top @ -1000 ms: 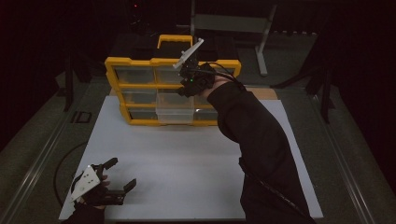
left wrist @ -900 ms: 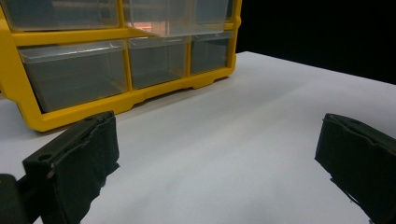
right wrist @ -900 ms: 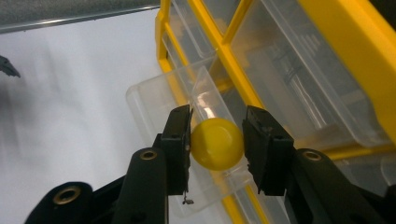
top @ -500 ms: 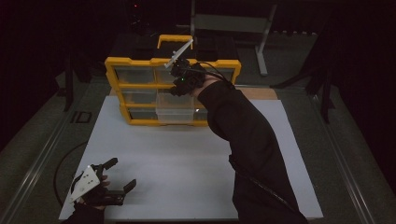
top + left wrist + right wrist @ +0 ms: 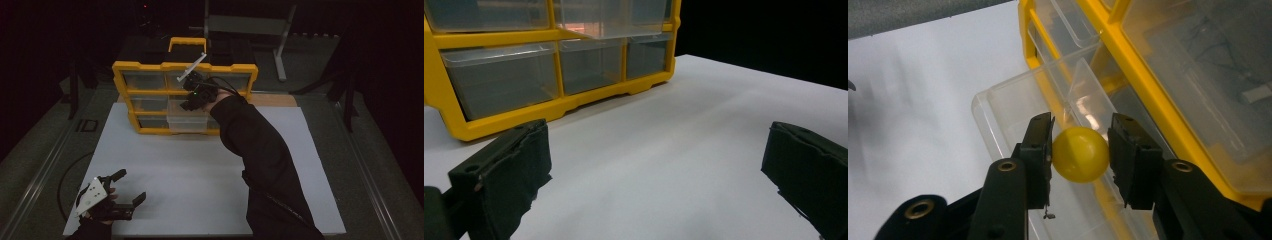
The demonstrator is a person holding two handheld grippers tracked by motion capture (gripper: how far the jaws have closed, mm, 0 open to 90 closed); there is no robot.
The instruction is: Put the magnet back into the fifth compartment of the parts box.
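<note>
A yellow ball (image 5: 1080,155) sits pinched between the jaws of my right gripper (image 5: 1080,142), just above a clear drawer (image 5: 998,107) pulled out of the yellow organizer (image 5: 1143,80). In the high view the right gripper (image 5: 191,102) reaches over the organizer (image 5: 120,80), above the drawer (image 5: 187,123) that sticks out of its bottom row. My left gripper (image 5: 132,184) rests open at the white board's front left corner. Its jaws (image 5: 656,165) stand wide apart with nothing between them, facing the organizer (image 5: 549,114).
The organizer stands at the far edge of the white board (image 5: 200,170), with several clear drawers and a yellow handle (image 5: 187,42) on top. A metal stand (image 5: 280,40) is behind the table. Dark floor surrounds the board.
My right gripper has come down and slightly left from the organizer's top row toward the pulled-out drawer. The left gripper has stayed put.
</note>
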